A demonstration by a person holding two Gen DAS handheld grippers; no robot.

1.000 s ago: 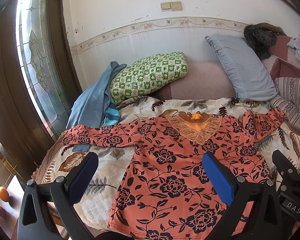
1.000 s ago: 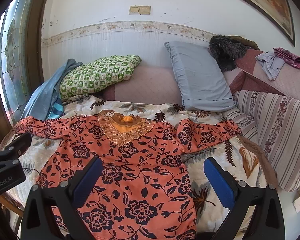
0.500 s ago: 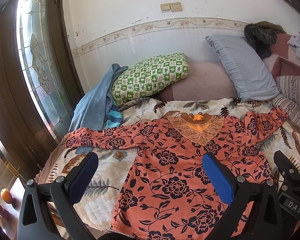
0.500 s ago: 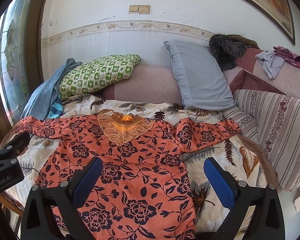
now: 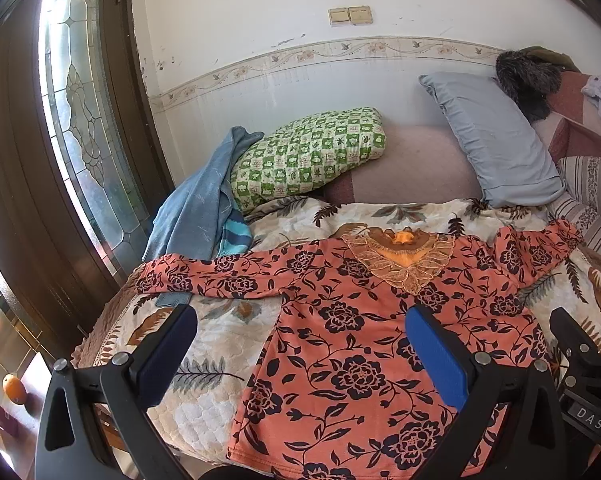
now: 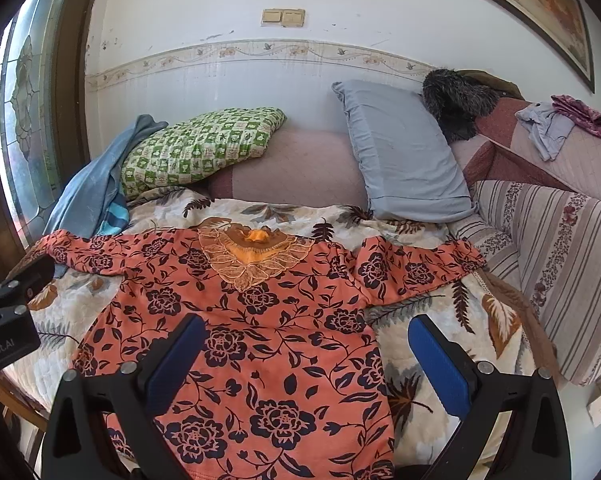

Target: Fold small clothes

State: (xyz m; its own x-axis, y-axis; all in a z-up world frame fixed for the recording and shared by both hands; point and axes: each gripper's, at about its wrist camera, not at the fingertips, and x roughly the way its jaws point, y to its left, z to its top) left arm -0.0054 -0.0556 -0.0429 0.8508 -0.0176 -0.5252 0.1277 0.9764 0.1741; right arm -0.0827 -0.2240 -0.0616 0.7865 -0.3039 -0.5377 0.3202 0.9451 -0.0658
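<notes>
- Left wrist view: the left tongs (image 5: 300,354) stand with their blue-padded fingers wide apart and nothing between them, hanging over the near edge of the bed above the orange long-sleeved blouse with black flowers (image 5: 360,332).
- That blouse lies flat and face up on the cream quilted bedspread with brown leaf prints (image 5: 216,344), unfolded, both sleeves stretched sideways and its lace-trimmed neckline (image 5: 400,256) pointing away from the tongs.
- Beyond the left finger, one sleeve reaches the bed's corner, where it touches a rumpled blue towel-like cloth (image 5: 200,204) (its striped end pokes out beside the sleeve).
- Farther ahead, a green-and-white checked pillow (image 5: 308,156) leans on the pink backrest, and a grey-blue pillow (image 5: 496,140) stands tilted toward the right.
- Right wrist view: the right tongs (image 6: 306,360) are likewise spread open and hold nothing, with the left finger over the blouse body and the right finger over bare bedspread.
- Ahead of the right finger the other sleeve ends just beside a striped floral sofa cushion (image 6: 556,264).
- Behind that, a dark furry garment (image 6: 456,100) sits on the sofa back, with loose pale and maroon clothes (image 6: 560,124) (too crumpled to identify) farther right.
- At the left edge of this view the left tool's black body shows, close beside the blouse's sleeve.
</notes>
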